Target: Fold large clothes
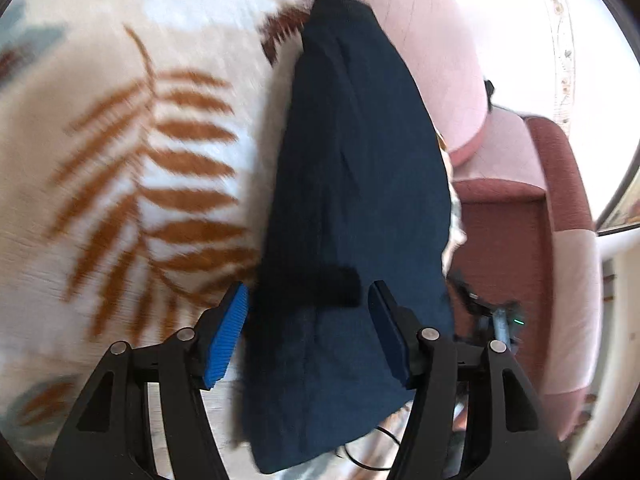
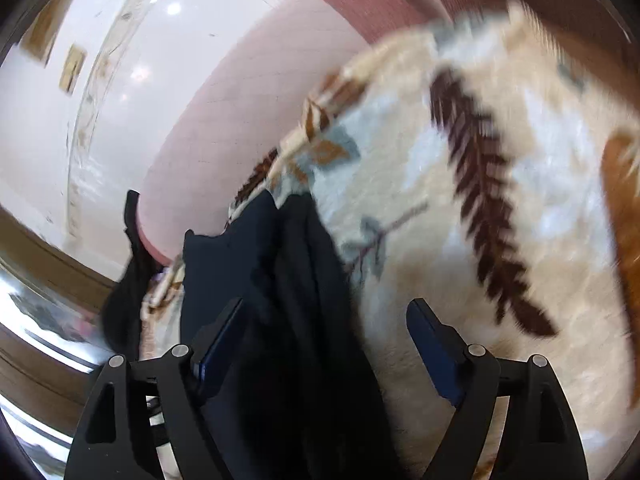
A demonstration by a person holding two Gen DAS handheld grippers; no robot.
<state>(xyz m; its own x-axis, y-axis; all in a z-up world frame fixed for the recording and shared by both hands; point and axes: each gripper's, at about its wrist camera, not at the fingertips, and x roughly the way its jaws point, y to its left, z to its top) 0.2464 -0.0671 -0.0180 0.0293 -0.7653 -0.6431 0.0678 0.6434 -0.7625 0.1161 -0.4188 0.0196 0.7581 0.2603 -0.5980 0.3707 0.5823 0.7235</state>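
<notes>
The dark blue garment [image 1: 352, 184] lies bunched on the leaf-print blanket [image 1: 120, 152]. It sits between the parted fingers of the left gripper [image 1: 308, 332] and the right gripper [image 2: 324, 344], unclamped. Better to spread it flat before creasing.

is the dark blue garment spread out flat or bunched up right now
Bunched up. The dark blue garment runs as a narrow, creased strip across the leaf-patterned blanket, with layers overlapping lengthwise in the right wrist view too; it is not spread flat.
</notes>
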